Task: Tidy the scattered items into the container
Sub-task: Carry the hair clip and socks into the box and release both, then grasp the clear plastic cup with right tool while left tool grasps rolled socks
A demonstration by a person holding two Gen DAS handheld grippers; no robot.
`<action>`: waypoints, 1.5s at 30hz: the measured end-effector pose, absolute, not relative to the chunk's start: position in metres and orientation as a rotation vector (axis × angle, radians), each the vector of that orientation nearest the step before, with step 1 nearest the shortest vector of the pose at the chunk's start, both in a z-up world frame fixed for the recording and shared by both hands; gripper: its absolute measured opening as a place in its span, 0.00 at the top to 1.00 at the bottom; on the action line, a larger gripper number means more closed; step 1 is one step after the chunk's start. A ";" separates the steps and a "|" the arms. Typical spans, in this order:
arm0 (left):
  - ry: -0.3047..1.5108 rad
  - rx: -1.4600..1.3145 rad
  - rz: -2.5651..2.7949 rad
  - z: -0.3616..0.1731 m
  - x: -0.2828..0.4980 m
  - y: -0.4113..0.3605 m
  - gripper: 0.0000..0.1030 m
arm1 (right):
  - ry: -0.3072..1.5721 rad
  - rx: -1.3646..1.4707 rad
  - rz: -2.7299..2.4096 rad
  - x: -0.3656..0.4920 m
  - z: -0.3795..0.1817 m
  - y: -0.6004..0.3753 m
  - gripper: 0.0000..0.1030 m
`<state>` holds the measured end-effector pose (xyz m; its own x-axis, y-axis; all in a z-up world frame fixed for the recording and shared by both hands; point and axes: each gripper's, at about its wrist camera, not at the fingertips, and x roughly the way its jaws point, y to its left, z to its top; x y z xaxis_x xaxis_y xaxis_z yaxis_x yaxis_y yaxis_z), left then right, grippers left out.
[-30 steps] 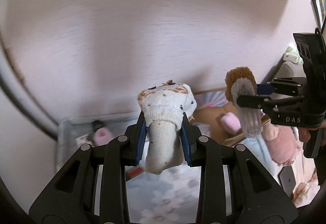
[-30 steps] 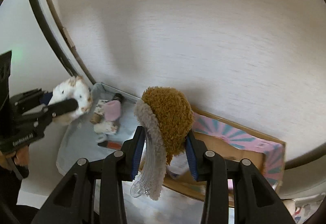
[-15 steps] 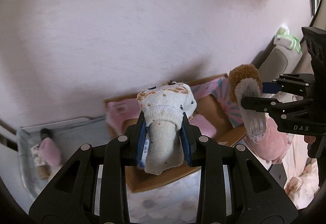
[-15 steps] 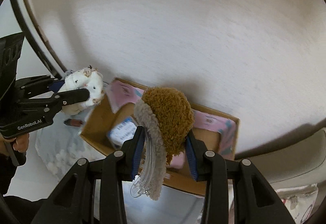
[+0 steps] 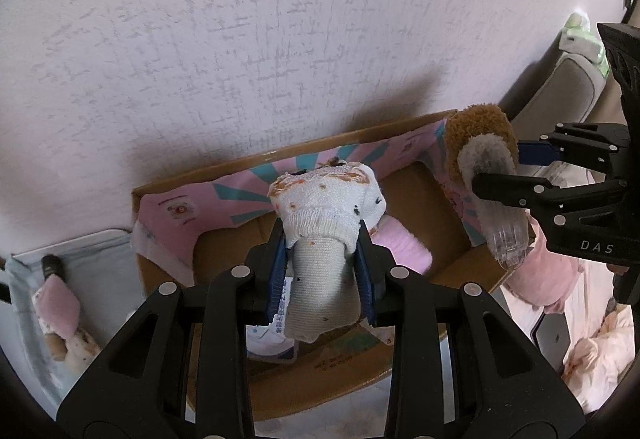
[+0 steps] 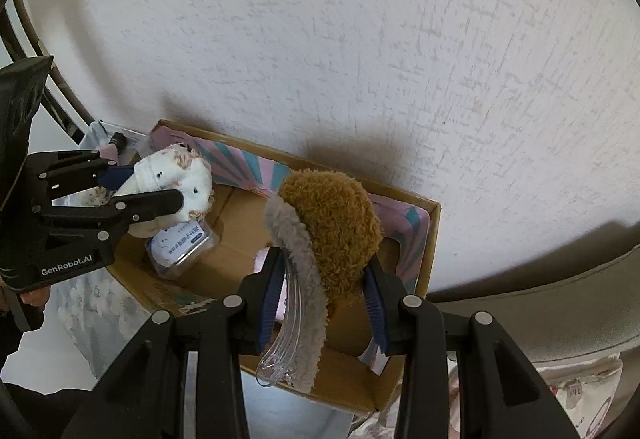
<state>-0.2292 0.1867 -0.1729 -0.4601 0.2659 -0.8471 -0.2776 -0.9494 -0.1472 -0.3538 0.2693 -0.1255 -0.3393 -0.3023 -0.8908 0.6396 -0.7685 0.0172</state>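
Markings first: "GenRobot.AI" printed on my left gripper [image 6: 116,195] body, "DAS" on my right gripper [image 5: 516,175]. Left is clamped on a rolled white knit sock [image 5: 324,235] with orange flecks; right is clamped on a fuzzy brown-and-grey slipper [image 6: 320,239] with a clear ridged sole. Both items hang over the open cardboard box [image 6: 434,239], whose flaps are lined with pink-and-teal striped print. Inside it: a clear plastic packet [image 6: 182,245] with a blue-lettered label, unreadable, and a pink plush item [image 5: 404,245].

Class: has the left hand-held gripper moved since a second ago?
Yes. The left hand-held gripper, holding the sock, shifted right from the grey tray to over the cardboard box.
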 end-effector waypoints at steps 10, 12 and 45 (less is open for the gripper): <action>0.101 -1.427 2.446 -0.181 -0.223 0.195 0.73 | 0.477 1.342 -2.099 -0.350 -0.135 0.258 0.66; 0.115 -1.437 2.439 -0.184 -0.223 0.197 0.73 | 0.477 1.347 -2.095 -0.349 -0.141 0.258 0.66; 0.052 -1.344 2.463 -0.100 -0.161 0.132 0.00 | 0.422 1.273 -2.317 -0.268 -0.050 0.240 0.30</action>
